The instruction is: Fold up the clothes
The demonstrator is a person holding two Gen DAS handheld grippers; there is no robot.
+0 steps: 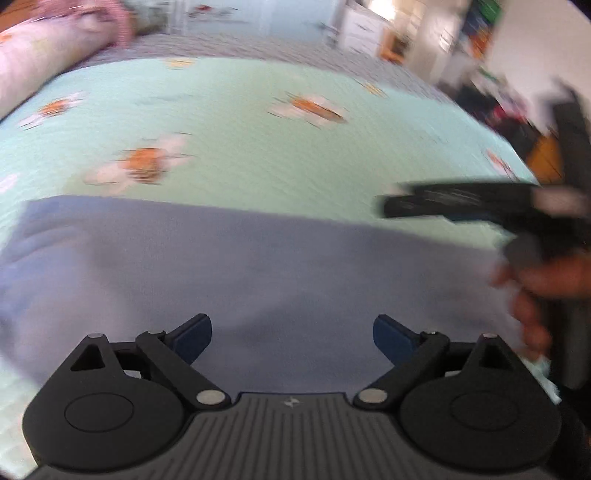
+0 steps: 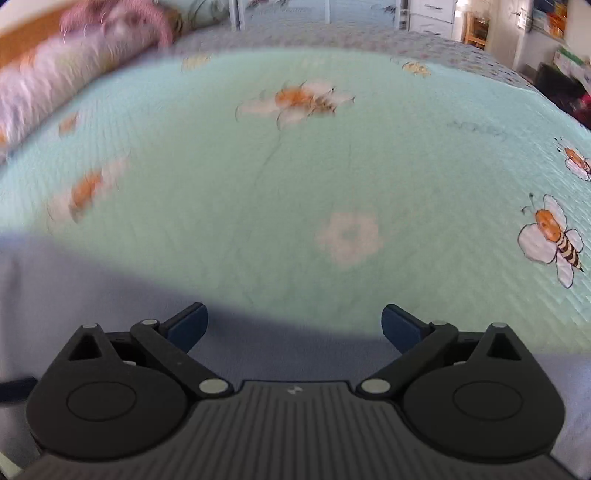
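Evidently the lavender garment (image 1: 258, 266) is light, limp cloth; pinch its edge at nine o'clock. Left gripper (image 1: 291, 338) and right gripper (image 2: 293, 326) both gape empty.

Mint-green quilted bedspread (image 2: 295, 166) printed with bees and flowers; pink patterned pillow (image 1: 33, 62) at left; white drawer unit (image 2: 432, 14) and wooden chair (image 2: 476, 31) beyond, brightly lit.
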